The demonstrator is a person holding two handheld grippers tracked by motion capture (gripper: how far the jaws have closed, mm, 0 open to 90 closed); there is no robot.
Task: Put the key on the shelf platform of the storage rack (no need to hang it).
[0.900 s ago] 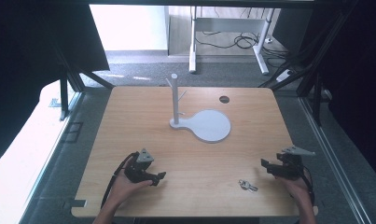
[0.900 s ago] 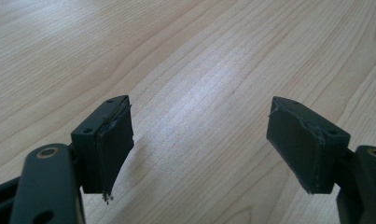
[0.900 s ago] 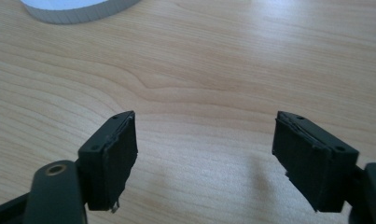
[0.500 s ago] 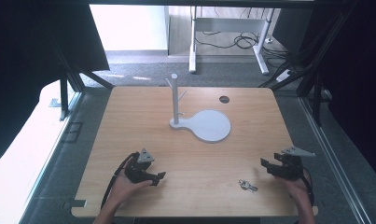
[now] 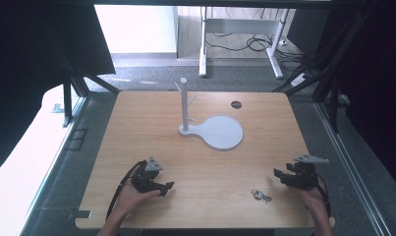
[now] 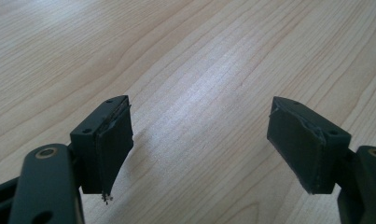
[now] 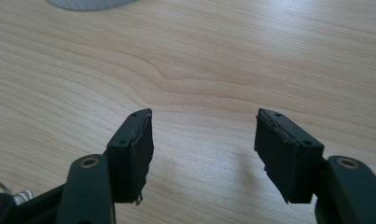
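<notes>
Wooden table, pale grain, carrying all items listed.

White stand: round flat base with an upright post and short pegs, at twelve o'clock from table centre, well apart from both hands.

Left gripper, at seven o'clock: held low over the board in the person's hand, pointing toward three o'clock, jaws spread wide with bare wood between them in the left gripper view.

Right gripper, at four o'clock: held low, pointing toward nine o'clock, jaws likewise apart and empty in its own view.

Keys, at five o'clock, just beside the right gripper: a small metal bunch, probably on a ring, though too small to tell. Judged light, stiff, slippery and flat-lying; best pinched across the ring or a raised bow.
</notes>
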